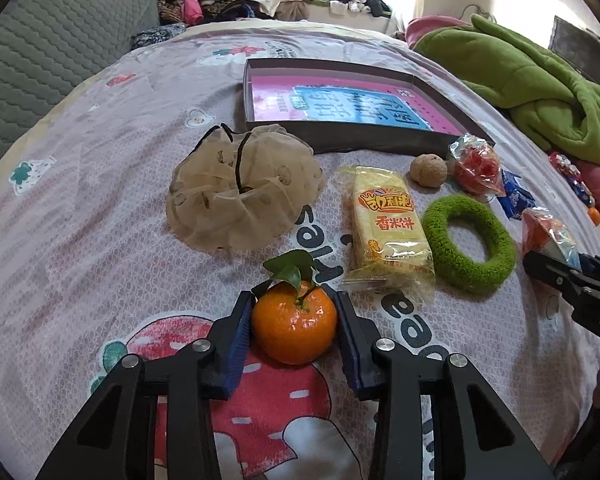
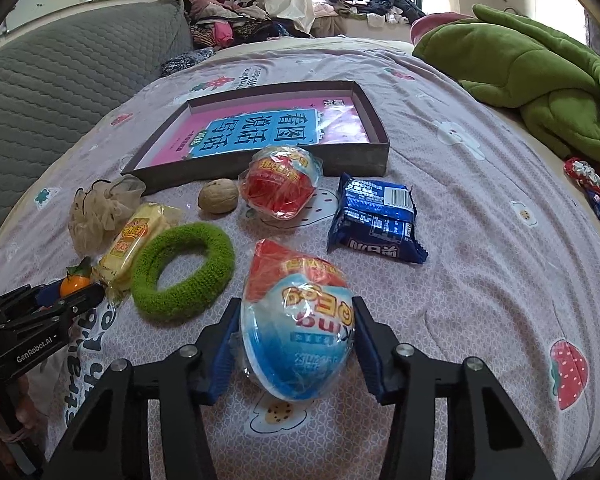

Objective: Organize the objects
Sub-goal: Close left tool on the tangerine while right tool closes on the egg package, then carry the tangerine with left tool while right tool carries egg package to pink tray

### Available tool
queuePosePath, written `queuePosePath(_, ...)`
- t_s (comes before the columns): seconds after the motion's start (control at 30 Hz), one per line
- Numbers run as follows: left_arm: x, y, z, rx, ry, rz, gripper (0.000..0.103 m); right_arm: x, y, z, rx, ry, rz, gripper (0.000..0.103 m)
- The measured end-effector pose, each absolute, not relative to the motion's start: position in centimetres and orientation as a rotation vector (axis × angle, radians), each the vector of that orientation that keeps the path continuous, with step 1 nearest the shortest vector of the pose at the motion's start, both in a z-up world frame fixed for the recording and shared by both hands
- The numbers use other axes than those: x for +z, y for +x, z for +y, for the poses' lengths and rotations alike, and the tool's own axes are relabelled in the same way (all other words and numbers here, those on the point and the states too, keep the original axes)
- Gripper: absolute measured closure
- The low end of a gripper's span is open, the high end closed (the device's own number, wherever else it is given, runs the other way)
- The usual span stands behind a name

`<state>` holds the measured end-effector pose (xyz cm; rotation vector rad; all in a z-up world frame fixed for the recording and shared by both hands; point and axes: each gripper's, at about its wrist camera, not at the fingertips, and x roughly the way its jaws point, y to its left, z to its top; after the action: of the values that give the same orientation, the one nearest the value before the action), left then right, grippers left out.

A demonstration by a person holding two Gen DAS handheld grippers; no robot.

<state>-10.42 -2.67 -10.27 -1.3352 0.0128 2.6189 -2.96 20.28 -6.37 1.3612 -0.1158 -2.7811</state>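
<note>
Quilted bedspread (image 1: 100, 240): left jaws pinch round tangerine (image 1: 294, 322) (leafy), right jaws clasp plastic-wrapped egg (image 2: 298, 340).

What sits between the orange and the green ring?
The yellow rice cracker pack lies between the orange and the green ring, clearest in the left wrist view.

Both views look steeply down and forward across the bed (image 1: 100, 208) from close above it. The left wrist view sits to the left, the right wrist view to the right. Both share the shallow box (image 1: 340, 136) (image 2: 260, 164) and green ring (image 1: 468, 240) (image 2: 184, 272).
</note>
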Motion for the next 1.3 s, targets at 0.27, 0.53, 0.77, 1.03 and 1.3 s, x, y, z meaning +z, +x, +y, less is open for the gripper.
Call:
queuePosePath(0.27, -9.8, -9.7, -2.7, 2.625, -1.313, 0.028, 0.063, -5.8, -2.7, 20.0, -2.783, 1.335, -0.109, 0.051)
queuePosePath(0.53, -8.1, -8.8, -2.8, 2.666, -1.275, 0.042, 0.063, -4.5, -1.9, 19.8, -2.774, 1.303, -0.097, 0.051)
queuePosePath(0.77, -6.4, -7.8, -2.6, 2.701, -1.259, 0.032, 0.063, -3.1, -1.0, 19.9, -2.774, 1.257, -0.096, 0.051)
queuePosePath(1.03, -4.3, -7.0, -1.3, 2.732, -1.224, 0.005, 0.063, -1.7, -0.3, 19.7, -2.764, 1.194, -0.093, 0.051)
queuePosePath(1.3, -2.4, -6.4, 0.9, 2.780, -1.172, 0.053, 0.063, -0.5, 0.3, 19.6, -2.773, 1.136, -0.086, 0.051)
